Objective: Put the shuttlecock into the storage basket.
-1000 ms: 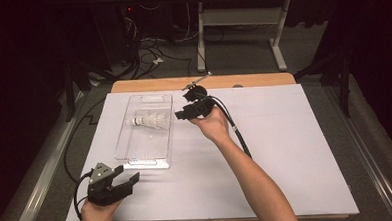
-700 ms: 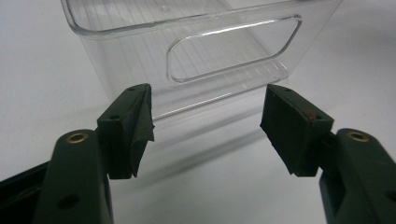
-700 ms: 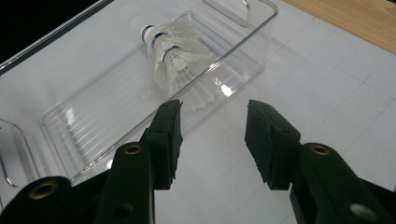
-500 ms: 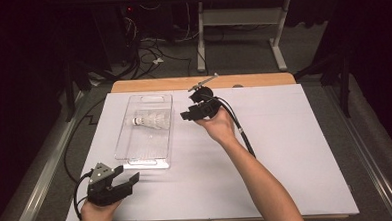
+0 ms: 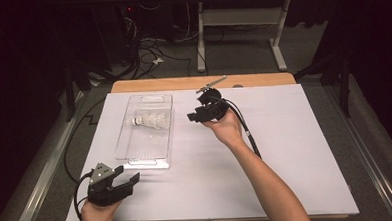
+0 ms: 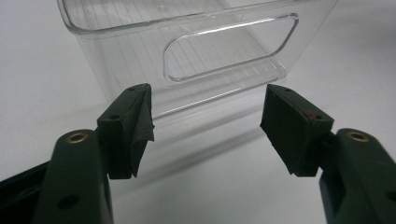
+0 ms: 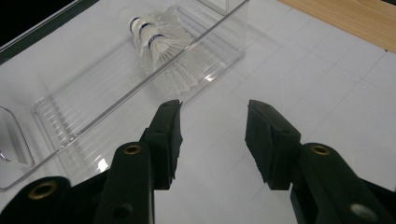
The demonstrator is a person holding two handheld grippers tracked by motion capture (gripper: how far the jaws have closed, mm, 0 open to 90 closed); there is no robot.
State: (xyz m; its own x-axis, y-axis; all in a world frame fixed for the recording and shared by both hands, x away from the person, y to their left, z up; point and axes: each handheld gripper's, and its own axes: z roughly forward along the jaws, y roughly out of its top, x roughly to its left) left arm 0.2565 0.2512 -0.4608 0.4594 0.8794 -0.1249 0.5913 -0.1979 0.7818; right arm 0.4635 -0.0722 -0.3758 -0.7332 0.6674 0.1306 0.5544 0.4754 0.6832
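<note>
Nearest me, my left gripper (image 5: 129,179) rests on the white table cover (image 5: 296,151), jaws spread and empty, facing the handle end of the clear plastic bin (image 5: 136,154). Farther out, my right gripper (image 5: 192,116) hangs beside the bin, jaws apart, nothing between. Two white shuttlecocks (image 5: 149,120) lie inside the bin's far half.
</note>
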